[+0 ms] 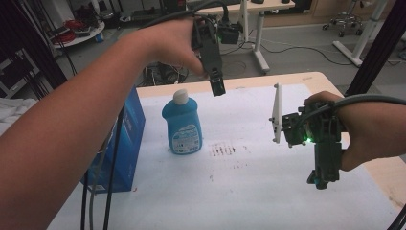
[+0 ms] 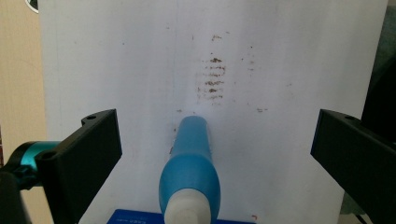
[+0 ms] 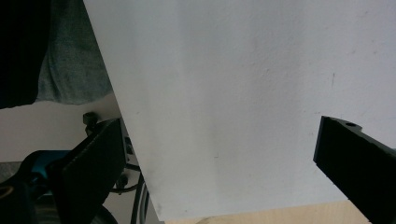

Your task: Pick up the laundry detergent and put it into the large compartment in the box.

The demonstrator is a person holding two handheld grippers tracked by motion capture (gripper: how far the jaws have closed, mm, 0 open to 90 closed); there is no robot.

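Left gripper (image 2: pixel 212 140), jaws apart, hangs above the blue detergent bottle (image 1: pixel 182 125) mid-table; descend centred on its neck. Right gripper (image 3: pixel 219 154), jaws apart, holds nothing.

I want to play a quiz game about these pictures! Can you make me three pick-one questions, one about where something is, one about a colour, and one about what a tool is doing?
1. Where is the blue box?
A. Left of the bottle
B. Right of the bottle
C. On top of the bottle

2. What colour is the bottle's cap?
A. Red
B. White
C. Black

3. What is the left tool doing?
A. Squeezing the bottle
B. Lying on the table
C. Held open above the bottle

Answers:
1 A: in the high view the box stands left of the bottle.
2 B: the cap is white.
3 C: its jaws are spread wide, with the bottle below them, untouched.
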